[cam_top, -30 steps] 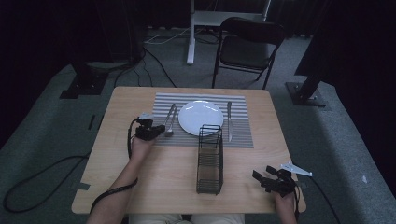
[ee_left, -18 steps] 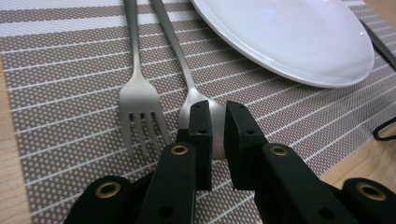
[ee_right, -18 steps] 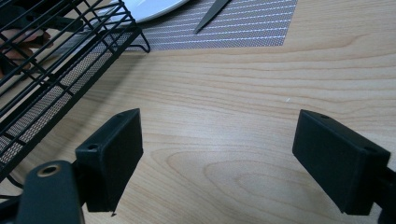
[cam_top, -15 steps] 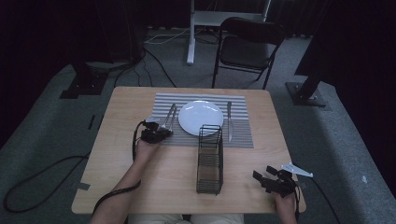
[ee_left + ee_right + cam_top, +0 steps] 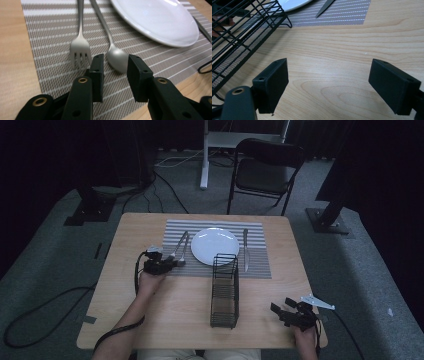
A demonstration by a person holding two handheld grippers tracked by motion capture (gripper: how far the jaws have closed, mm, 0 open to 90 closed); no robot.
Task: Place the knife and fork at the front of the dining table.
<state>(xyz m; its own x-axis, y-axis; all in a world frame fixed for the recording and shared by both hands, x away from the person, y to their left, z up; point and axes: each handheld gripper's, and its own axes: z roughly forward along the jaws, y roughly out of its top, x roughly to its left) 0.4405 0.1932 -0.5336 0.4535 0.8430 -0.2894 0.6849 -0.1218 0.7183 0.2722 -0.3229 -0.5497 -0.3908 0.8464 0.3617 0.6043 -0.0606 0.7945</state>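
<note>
My left gripper (image 5: 172, 264) rests low on the striped placemat (image 5: 255, 262), at the near ends of a fork (image 5: 179, 246) and a spoon (image 5: 184, 251). In the left gripper view the left gripper (image 5: 113, 72) has its jaws a little apart. They have just been opening, and nothing is pressed between them. The spoon bowl (image 5: 116, 58) lies just past the tips, and the fork tines (image 5: 80, 50) sit to its left. A white plate (image 5: 215, 246) lies beyond. My right gripper (image 5: 286, 311) stands wide open near the table's front right corner, over bare wood (image 5: 329, 82).
A black wire rack (image 5: 225, 290) stands upright in the middle of the table, between the two hands. A knife (image 5: 245, 250) lies right of the plate on the placemat. A folding chair (image 5: 265, 170) stands behind the table.
My left gripper has shifted a little to the right and nearer, up to the ends of the fork and spoon. The right gripper has stayed put.
</note>
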